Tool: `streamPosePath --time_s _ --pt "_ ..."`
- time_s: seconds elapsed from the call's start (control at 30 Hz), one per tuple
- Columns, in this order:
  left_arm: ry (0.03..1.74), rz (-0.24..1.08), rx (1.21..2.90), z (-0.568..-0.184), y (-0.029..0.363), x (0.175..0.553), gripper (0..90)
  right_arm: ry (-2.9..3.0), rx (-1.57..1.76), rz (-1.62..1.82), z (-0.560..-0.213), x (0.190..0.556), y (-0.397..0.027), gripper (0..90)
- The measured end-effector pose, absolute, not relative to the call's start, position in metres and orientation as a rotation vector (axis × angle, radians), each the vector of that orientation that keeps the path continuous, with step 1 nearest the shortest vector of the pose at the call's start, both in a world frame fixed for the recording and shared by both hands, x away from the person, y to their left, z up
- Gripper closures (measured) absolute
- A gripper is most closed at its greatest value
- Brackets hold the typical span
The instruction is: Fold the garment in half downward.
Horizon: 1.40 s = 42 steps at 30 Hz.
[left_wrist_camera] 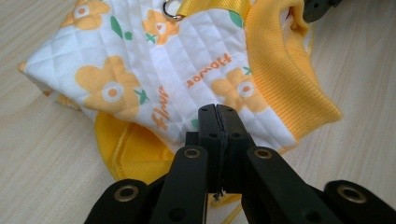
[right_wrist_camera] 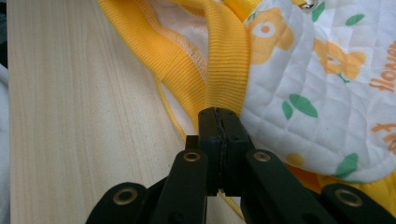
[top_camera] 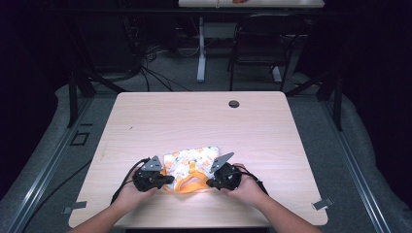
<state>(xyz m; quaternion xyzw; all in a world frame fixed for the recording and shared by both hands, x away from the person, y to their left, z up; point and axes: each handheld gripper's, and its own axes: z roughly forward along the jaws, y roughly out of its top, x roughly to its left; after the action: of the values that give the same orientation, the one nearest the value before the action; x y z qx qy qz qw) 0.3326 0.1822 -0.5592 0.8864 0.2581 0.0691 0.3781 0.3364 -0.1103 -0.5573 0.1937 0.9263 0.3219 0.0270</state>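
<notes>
A small quilted garment (top_camera: 190, 162), white with orange flowers and yellow ribbed trim, lies on the wooden table (top_camera: 204, 121) near its front edge. My left gripper (top_camera: 168, 180) is shut at the garment's near left edge, its tips closed over the quilted hem (left_wrist_camera: 243, 100). At the near right side, my right gripper (top_camera: 210, 183) is shut with the yellow ribbed band (right_wrist_camera: 224, 70) running into its tips. The yellow neck loop (top_camera: 190, 184) spans between the two grippers. A metal ring (left_wrist_camera: 171, 10) sits on the garment's back.
A dark round grommet (top_camera: 234, 104) is set in the table's far side. Bare wood spreads to the left, right and far side of the garment. A chair (top_camera: 265, 43) and another desk's leg (top_camera: 201, 48) stand beyond the table.
</notes>
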Motion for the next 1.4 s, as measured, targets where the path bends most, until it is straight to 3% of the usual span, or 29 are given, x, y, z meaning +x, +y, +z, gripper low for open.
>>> streamPosePath --time_s 0.3,0.83,1.13,1.23,1.4 --pt "0.651 0.156 2.209 -0.547 0.167 0.337 89.2 2.68 0.704 1.183 -0.53 0.352 -0.107 87.2" --pt "0.646 0.153 2.288 -0.566 0.16 0.336 88.8 2.786 0.697 1.014 -0.564 0.353 -0.096 89.5" --pt "0.656 0.142 2.279 -0.567 0.16 0.333 87.6 2.707 0.706 1.121 -0.55 0.329 -0.105 84.5" --pt "0.658 0.138 2.28 -0.567 0.16 0.333 87.6 2.7 0.761 1.164 -0.549 0.325 -0.112 74.9" --pt "0.656 0.143 2.283 -0.567 0.16 0.333 87.5 2.725 0.784 1.171 -0.552 0.325 -0.115 71.7"
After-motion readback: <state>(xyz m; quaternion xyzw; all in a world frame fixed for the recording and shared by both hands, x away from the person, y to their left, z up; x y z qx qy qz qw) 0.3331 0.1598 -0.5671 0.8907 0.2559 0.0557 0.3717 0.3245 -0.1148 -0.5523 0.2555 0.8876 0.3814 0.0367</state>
